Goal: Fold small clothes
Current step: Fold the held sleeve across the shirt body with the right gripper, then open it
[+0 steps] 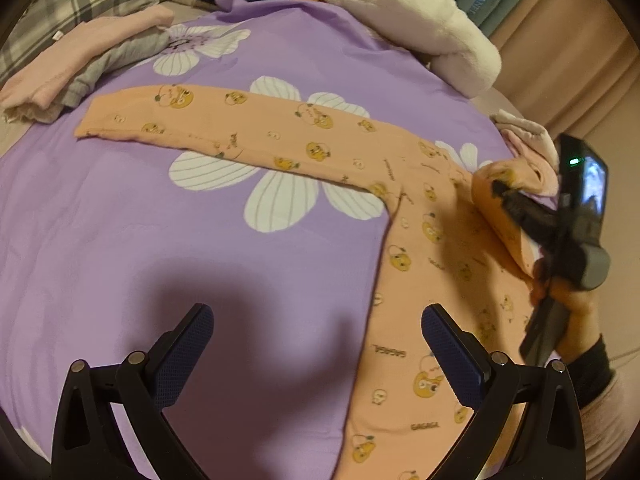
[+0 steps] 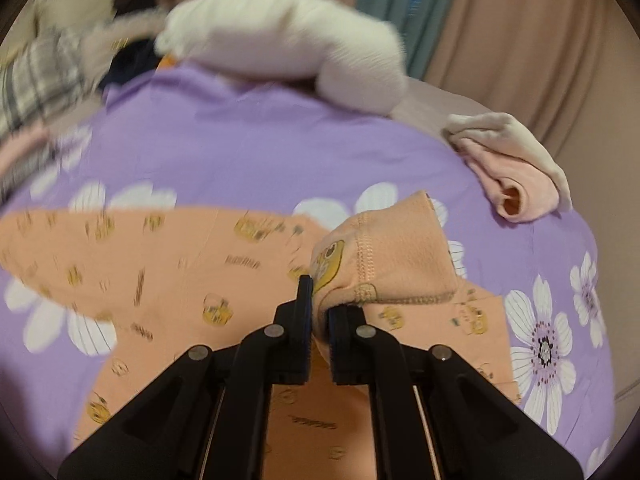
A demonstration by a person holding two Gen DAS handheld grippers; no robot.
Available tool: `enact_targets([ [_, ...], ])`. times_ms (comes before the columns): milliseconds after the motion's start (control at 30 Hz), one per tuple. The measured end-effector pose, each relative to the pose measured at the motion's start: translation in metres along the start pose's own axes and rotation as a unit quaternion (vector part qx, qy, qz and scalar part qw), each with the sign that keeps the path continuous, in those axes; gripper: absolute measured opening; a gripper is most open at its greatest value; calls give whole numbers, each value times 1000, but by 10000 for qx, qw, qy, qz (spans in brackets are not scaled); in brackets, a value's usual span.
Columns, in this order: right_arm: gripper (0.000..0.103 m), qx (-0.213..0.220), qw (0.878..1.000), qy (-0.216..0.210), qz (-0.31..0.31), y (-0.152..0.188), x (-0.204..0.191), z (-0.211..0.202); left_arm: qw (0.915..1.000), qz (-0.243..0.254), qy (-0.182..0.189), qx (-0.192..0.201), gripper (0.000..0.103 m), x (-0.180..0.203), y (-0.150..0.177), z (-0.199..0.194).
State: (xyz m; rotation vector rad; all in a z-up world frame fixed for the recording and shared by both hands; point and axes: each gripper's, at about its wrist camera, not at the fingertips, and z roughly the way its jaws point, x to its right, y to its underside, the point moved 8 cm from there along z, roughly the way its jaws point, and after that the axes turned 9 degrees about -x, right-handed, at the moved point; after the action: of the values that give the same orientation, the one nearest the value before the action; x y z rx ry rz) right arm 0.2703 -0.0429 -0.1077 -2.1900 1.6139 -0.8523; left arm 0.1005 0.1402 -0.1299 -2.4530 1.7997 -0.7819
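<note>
A small orange top with yellow cartoon prints (image 1: pixel 320 136) lies spread on a purple flowered sheet (image 1: pixel 200 240), one sleeve stretched far to the left. My left gripper (image 1: pixel 318 356) is open and empty, hovering over the sheet just left of the garment's body. My right gripper (image 2: pixel 319 300) is shut on the orange top's edge (image 2: pixel 380 252) and lifts it, folded over, above the body. The right gripper also shows at the right in the left wrist view (image 1: pixel 504 192).
A folded pink and grey pile (image 1: pixel 80 68) lies at the far left. A white plush blanket (image 1: pixel 400 12) sits at the back. A rolled pink and cream garment (image 2: pixel 512 168) lies at the right. Beige curtains (image 2: pixel 520 40) hang behind the bed.
</note>
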Motion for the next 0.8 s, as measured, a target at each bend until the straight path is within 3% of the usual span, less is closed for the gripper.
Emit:
enact_targets([
  [167,11,-258,9969,256,-703,16,-36,25,10000,-77,24,-50,103,-8,2,3],
  [333,11,-347,9941,325,-977,29,-53,34,9999,-140,45,-79,103,-12,1,5],
  [800,11,-527,9939,216,-947,42,-62,42,9998,-158,85,-103,103,-13,5,5],
])
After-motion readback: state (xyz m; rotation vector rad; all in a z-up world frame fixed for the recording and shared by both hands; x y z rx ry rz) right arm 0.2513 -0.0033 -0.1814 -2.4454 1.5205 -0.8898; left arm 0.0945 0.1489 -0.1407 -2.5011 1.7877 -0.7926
